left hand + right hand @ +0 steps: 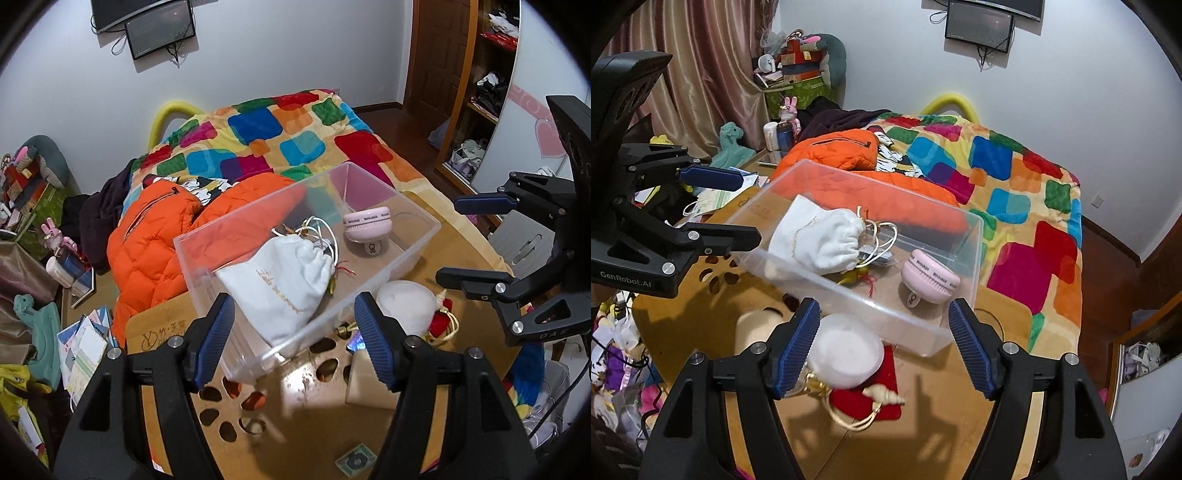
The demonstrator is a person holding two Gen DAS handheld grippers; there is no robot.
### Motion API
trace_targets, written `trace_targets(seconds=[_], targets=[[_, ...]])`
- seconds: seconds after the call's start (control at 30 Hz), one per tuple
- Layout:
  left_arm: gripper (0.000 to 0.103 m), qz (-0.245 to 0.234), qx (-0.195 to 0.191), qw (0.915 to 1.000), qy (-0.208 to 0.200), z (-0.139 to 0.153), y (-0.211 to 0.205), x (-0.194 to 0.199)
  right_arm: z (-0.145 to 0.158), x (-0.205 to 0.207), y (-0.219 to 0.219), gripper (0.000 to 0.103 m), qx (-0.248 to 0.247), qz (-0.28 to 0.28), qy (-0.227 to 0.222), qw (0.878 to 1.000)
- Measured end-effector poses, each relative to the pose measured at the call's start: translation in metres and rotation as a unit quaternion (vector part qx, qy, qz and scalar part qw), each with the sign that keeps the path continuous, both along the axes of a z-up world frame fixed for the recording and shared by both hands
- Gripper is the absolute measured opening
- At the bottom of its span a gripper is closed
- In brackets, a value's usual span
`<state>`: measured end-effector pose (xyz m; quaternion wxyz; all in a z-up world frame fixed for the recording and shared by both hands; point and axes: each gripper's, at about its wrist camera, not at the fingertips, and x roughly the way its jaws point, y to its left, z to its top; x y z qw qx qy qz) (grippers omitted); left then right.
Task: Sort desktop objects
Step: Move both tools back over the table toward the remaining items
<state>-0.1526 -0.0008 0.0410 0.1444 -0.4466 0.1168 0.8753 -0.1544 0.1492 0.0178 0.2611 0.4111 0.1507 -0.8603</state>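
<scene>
Left wrist view: left gripper (295, 339) pitched steeply down over the near part of the wooden tabletop (454, 258), jaws spread wide, nothing between the blue pads (218, 339), no contact with anything. Clear plastic box (424, 218) set on the tabletop toward its far edge, next to the bed. White drawstring pouch (280, 284) leaning inside the box at its near left corner; pink round fan (365, 225) on the box floor toward the far right corner; thin cords and small trinkets (317, 236) between pouch and fan. White round case (402, 302) outside the box, just beside its near right wall, with a red pouch (443, 317) next to it. Right gripper (476, 243) visible at the right edge, jaws parted and empty.

Right wrist view: right gripper (882, 350) likewise angled down, jaws released and wide, empty. White round case (846, 350) on the tabletop (1008, 325) between the fingers but below them, untouched, lying partly on the red pouch (864, 398); small seashell (886, 397) and gold cord (849, 422) on that pouch. Clear plastic box (975, 236) just beyond, holding the white drawstring pouch (820, 236) at left and the pink round fan (929, 277) at right. Left gripper (713, 206) at the left edge, jaws apart, empty, close to the left end of the box.
</scene>
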Motion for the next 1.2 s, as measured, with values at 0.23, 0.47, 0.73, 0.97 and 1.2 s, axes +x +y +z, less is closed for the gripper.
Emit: trace_targets(seconds=[0.23, 0.47, 0.73, 0.97, 1.2], targets=[[0.089, -0.002, 0.0, 0.9995, 0.032, 0.01, 0.0, 0.026, 0.005, 0.019, 0.003, 0.069, 0.003, -0.002, 0.009, 1.0], [0.089, 0.0, 0.002, 0.9991, 0.043, 0.012, 0.0, 0.045, 0.011, 0.034, 0.008, 0.076, -0.005, -0.002, 0.019, 1.0], [0.089, 0.009, 0.01, 0.9996, 0.024, -0.007, -0.005, 0.056, 0.005, 0.052, 0.012, 0.077, -0.005, -0.002, 0.027, 1.0], [0.089, 0.022, 0.007, 0.9996, 0.02, -0.02, -0.01, 0.069, -0.003, 0.066, 0.019, 0.078, -0.013, -0.003, 0.026, 1.0], [0.089, 0.026, 0.009, 0.9996, 0.011, -0.038, -0.018, 0.084, -0.02, 0.072, 0.026, 0.078, -0.038, -0.019, -0.004, 0.999]])
